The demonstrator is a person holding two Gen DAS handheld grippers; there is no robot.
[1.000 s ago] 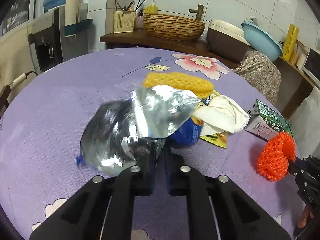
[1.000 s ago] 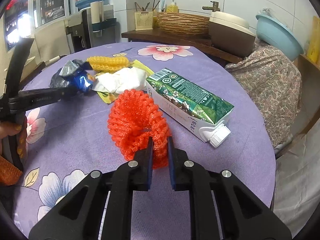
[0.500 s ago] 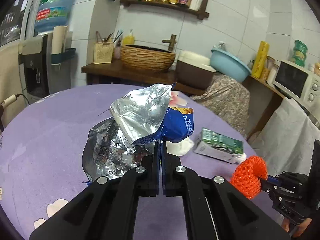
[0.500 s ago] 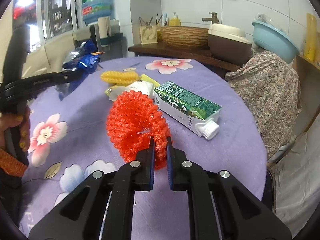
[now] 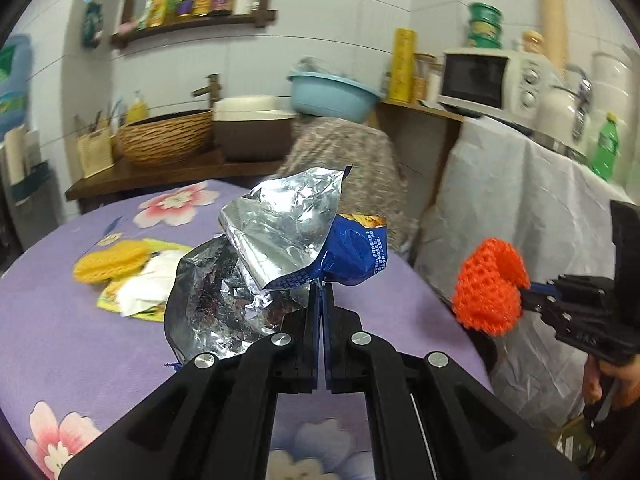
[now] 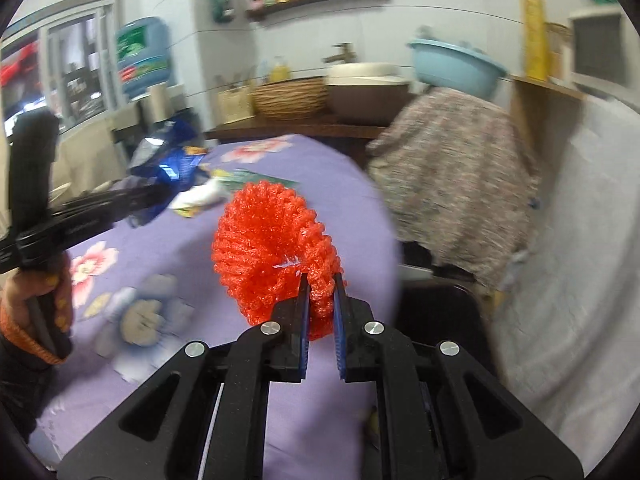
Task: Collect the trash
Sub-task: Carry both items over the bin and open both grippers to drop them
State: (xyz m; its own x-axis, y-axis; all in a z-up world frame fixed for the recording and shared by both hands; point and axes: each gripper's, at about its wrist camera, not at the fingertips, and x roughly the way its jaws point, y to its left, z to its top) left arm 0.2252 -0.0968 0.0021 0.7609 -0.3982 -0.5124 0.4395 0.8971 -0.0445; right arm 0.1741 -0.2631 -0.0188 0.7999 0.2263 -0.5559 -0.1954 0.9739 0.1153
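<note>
Left gripper is clamped on a foil bag; right gripper is clamped on orange foam net, both above the table

A crumpled snack bag, silver foil inside and blue printed outside, hangs torn open above the purple floral tablecloth, pinched at its lower edge. An orange foam-net fruit sleeve, curled into a ring, is held up off the cloth. A yellow foam net, crumpled white paper and a yellow wrapper lie together on the cloth.
</note>
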